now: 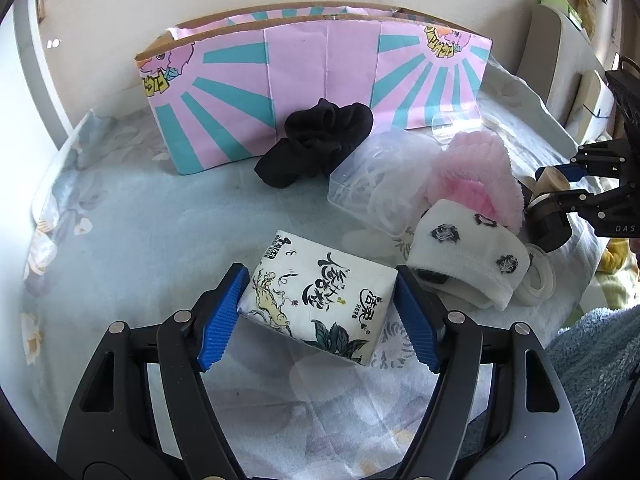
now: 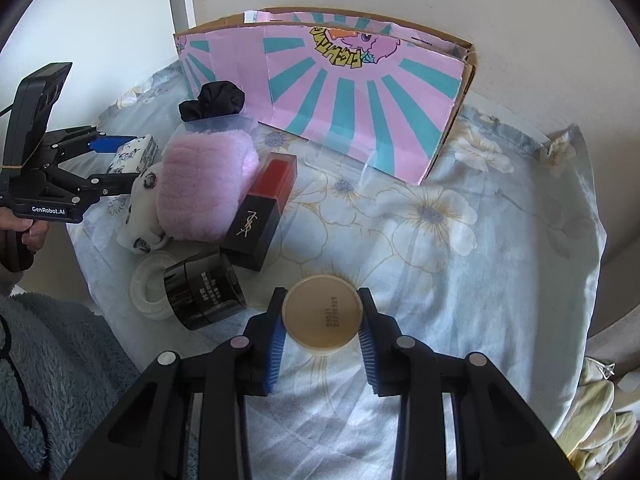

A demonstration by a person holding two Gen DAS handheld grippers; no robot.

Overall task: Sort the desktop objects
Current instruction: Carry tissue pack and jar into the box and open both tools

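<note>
My left gripper [image 1: 318, 306] is shut on a white tissue pack [image 1: 320, 296] with printed ink drawings, just above the floral cloth. It also shows in the right wrist view [image 2: 120, 162] at far left. My right gripper [image 2: 323, 320] is shut on a round beige jar [image 2: 322, 314], seen bottom up. It shows in the left wrist view [image 1: 560, 184] at far right. The pink and teal cardboard box [image 1: 320, 80] stands open at the back, also in the right wrist view [image 2: 340, 92].
Between the grippers lie a black sock [image 1: 316, 142], a clear plastic box [image 1: 372, 178], a pink fluffy headband [image 2: 204, 184], a white spotted headband [image 1: 464, 256], a red lipstick box [image 2: 264, 210], a black jar [image 2: 204, 290] and a tape roll [image 2: 150, 288].
</note>
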